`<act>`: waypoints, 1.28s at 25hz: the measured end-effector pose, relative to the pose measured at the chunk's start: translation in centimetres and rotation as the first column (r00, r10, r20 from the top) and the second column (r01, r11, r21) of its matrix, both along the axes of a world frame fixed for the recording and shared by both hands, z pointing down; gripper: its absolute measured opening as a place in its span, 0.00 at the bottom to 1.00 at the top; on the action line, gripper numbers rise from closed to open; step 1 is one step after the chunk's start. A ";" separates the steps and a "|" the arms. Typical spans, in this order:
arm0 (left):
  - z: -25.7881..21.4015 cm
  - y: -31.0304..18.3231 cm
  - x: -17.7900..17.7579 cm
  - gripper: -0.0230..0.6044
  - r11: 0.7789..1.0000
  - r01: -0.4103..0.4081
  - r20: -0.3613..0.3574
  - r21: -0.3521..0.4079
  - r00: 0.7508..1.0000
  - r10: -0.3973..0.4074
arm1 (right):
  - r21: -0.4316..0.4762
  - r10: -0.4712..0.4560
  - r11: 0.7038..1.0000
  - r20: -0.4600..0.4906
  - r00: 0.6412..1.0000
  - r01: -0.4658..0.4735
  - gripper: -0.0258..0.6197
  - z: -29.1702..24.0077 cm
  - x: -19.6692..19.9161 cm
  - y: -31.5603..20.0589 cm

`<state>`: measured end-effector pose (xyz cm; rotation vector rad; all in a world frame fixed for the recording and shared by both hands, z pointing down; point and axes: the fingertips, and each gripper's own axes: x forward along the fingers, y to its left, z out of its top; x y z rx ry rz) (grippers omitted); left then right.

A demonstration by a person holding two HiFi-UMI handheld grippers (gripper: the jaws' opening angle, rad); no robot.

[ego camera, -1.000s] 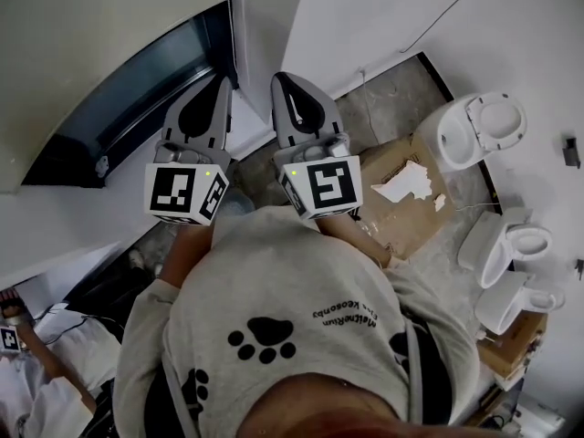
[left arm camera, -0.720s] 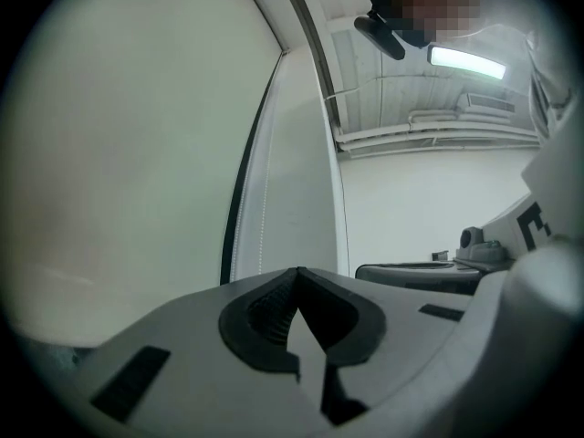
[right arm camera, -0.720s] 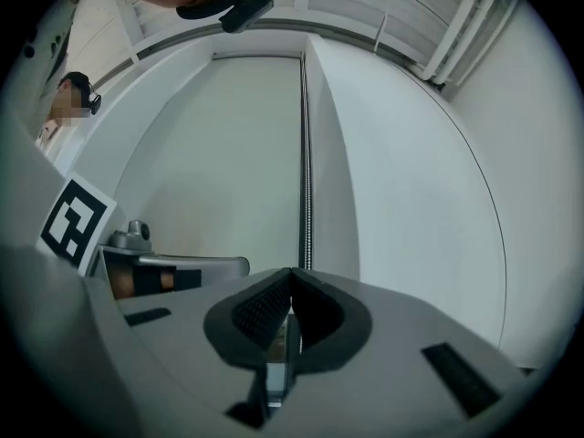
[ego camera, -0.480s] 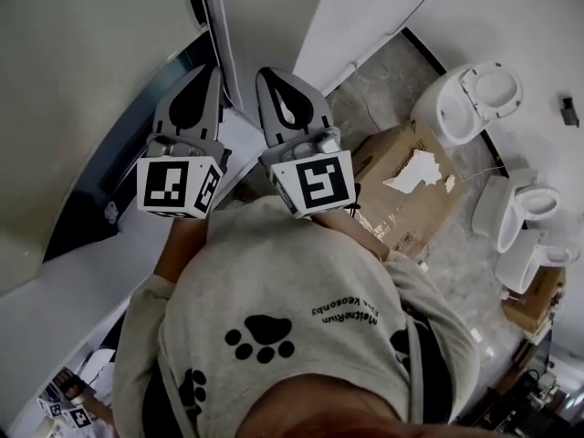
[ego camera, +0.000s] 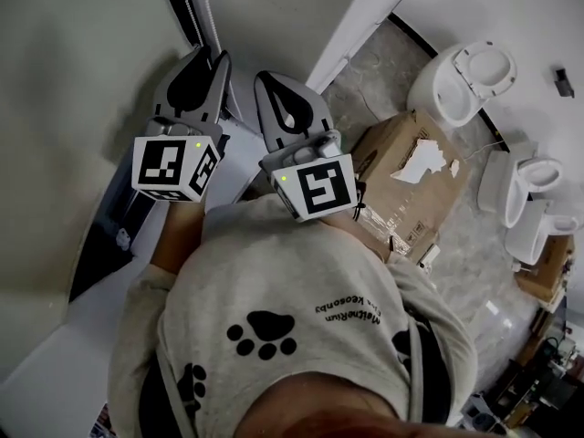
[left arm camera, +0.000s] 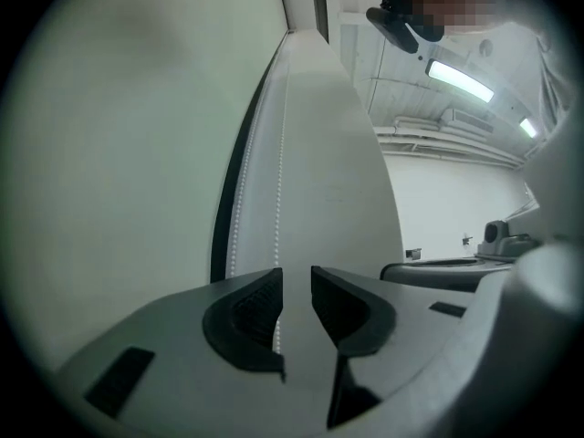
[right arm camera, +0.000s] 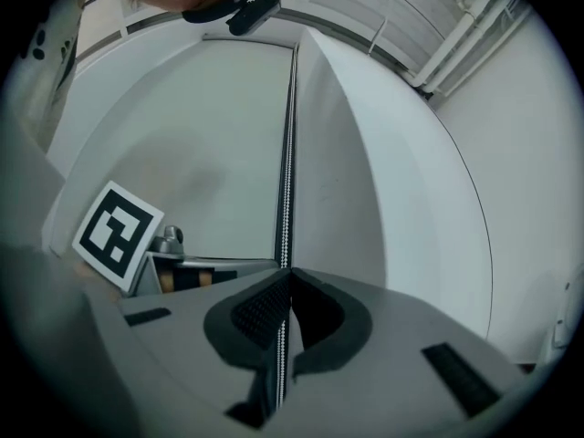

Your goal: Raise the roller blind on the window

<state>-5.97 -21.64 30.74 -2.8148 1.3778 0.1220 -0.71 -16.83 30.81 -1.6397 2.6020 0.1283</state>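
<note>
The pale roller blind (ego camera: 73, 62) (left arm camera: 109, 153) (right arm camera: 182, 135) hangs over the window at the left. Its white bead chain (ego camera: 189, 7) (left arm camera: 278, 199) (right arm camera: 286, 181) runs down the window's right edge. My left gripper (ego camera: 212, 60) (left arm camera: 295, 290) points at the chain. Its jaws have just been opening, and one strand now hangs loose in the gap, close to the left pad. Just to its right, my right gripper (ego camera: 263, 82) (right arm camera: 286, 292) is shut on the chain, which passes out below the pads.
A strip of dark window glass (ego camera: 119, 235) shows under the blind, above a white sill (ego camera: 64, 363). On the floor to the right lie a torn cardboard box (ego camera: 406, 176) and several white toilets (ego camera: 461, 80). A white wall (right arm camera: 411, 199) flanks the chain.
Both grippers have shifted up and left along the window's edge. The left jaws, shut before, now stand apart. The right jaws stay closed.
</note>
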 end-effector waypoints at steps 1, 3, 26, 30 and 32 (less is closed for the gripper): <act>0.1 -0.7 -0.1 0.20 1.000 -0.002 0.008 -0.003 1.000 0.002 | -0.029 0.013 0.999 -0.016 1.000 -0.013 0.05 0.6 0.2 -0.1; 0.2 -2.1 -0.2 0.20 1.000 -0.013 0.026 -0.009 1.000 0.013 | -0.056 0.032 0.998 -0.032 0.999 -0.033 0.05 1.1 0.4 -0.4; 1.4 -0.6 2.2 0.07 0.980 -0.192 0.036 -0.058 0.980 0.194 | 0.018 -0.044 0.999 -0.006 0.999 0.044 0.05 -1.1 0.5 0.4; 2.5 0.4 2.4 0.07 0.984 -0.158 0.069 -0.079 0.984 0.164 | 0.018 -0.102 0.995 -0.015 0.995 0.102 0.05 -2.2 0.3 0.4; 2.6 0.6 2.4 0.07 0.985 -0.146 0.052 -0.090 0.987 0.151 | 0.004 -0.131 0.991 -0.022 0.991 0.131 0.05 -2.6 0.1 0.1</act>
